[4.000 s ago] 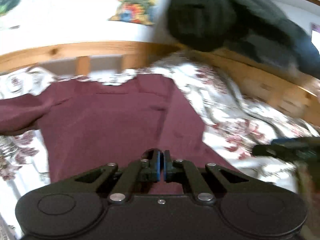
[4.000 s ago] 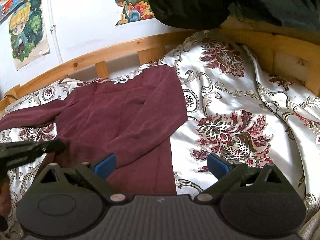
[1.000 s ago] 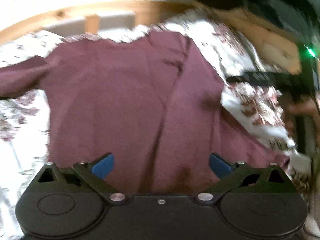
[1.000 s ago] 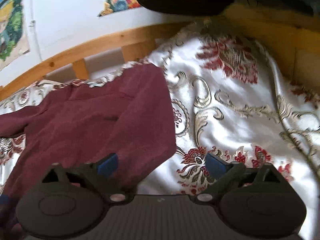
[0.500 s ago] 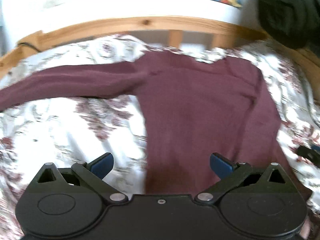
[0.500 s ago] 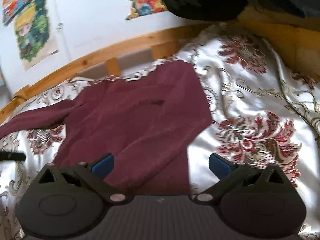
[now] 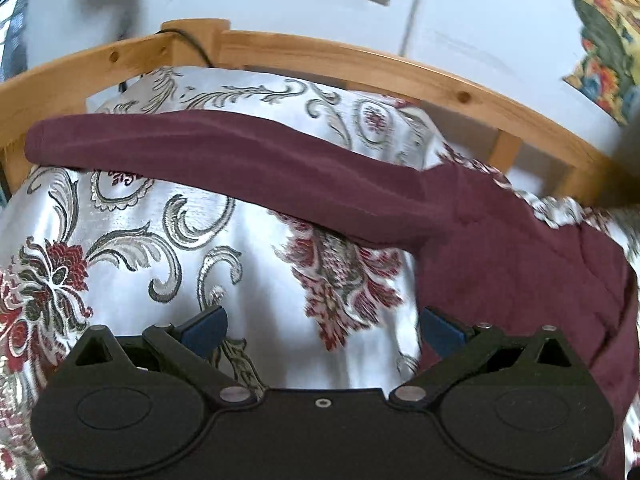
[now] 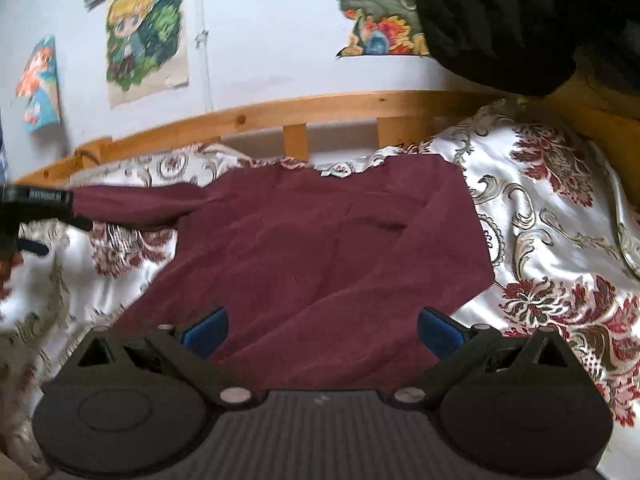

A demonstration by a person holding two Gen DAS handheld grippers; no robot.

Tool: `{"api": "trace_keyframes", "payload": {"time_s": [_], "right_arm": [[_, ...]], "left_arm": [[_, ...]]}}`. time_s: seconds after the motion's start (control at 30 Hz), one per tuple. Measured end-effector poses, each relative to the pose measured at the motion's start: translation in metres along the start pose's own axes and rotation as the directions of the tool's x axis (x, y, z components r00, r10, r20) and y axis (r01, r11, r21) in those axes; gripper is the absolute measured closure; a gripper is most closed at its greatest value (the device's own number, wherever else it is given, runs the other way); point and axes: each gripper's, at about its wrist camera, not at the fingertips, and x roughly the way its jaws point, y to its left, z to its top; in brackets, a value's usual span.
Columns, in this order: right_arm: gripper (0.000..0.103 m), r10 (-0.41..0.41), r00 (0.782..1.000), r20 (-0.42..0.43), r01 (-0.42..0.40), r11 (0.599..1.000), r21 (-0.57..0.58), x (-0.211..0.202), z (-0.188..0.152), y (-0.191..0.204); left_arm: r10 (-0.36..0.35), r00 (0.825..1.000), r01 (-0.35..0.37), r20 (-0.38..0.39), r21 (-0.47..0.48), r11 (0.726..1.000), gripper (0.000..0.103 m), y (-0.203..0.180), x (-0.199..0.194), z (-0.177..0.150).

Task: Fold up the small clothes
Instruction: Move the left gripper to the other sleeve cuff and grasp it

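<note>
Swung away to the left since half a second ago, the left tongs are now being aimed at the outstretched sleeve rather than at the body of the top. Both blue pads are being held wide apart, and nothing is being gripped between them; only the bedspread is being framed in the gap, with the sleeve lying well ahead and running from far left to the shoulder ahead on the right. That sleeve is probably being lined up for the next fold, since it is the one part left spread out flat.

Over the body of the top, the right tongs are being kept equally wide open and empty. The other sleeve is already being seen laid across the front, ahead and slightly right of these tongs, which is likely why this side is merely being hovered over. The top is lying flat on the bedspread, its collar toward the rail far ahead. At the far left of the right view, the left tongs are being glimpsed near the sleeve's end.
</note>
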Motion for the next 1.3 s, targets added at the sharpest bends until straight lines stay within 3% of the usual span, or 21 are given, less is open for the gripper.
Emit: {"api": "trace_keyframes", "payload": {"time_s": [0.4,0.63,0.87,0.97,1.13,1.3], "right_arm": [[0.000,0.067,0.992,-0.106,-0.064,0.997,0.031,0.026,-0.001,-0.004],[0.000,0.129,0.979,-0.160,-0.114,0.989,0.099,0.041,0.000,-0.006],[0.000,0.156,0.972,-0.173,-0.140,0.985,0.101,0.047,-0.002,0.002],[0.000,0.153,0.973,-0.171,-0.137,0.985,0.104,0.047,-0.002,0.003],[0.000,0.150,0.973,-0.176,-0.130,0.984,0.120,0.049,-0.003,0.001],[0.000,0.147,0.974,-0.175,-0.127,0.985,0.119,0.049,-0.004,0.001]], "left_arm": [[0.027,0.996,-0.016,0.086,-0.130,0.991,0.001,0.029,0.025,0.014],[0.034,0.992,-0.020,0.119,-0.118,0.993,0.001,0.028,0.032,0.011],[0.011,0.985,0.022,0.171,-0.187,0.982,0.001,0.041,0.031,0.017],[0.084,0.970,-0.020,0.230,-0.270,0.963,0.001,0.055,0.022,0.021],[0.316,0.911,-0.184,0.264,-0.426,0.886,0.001,0.092,0.008,0.030],[0.318,0.900,-0.121,0.296,-0.531,0.838,0.014,0.130,0.005,0.038]]}}
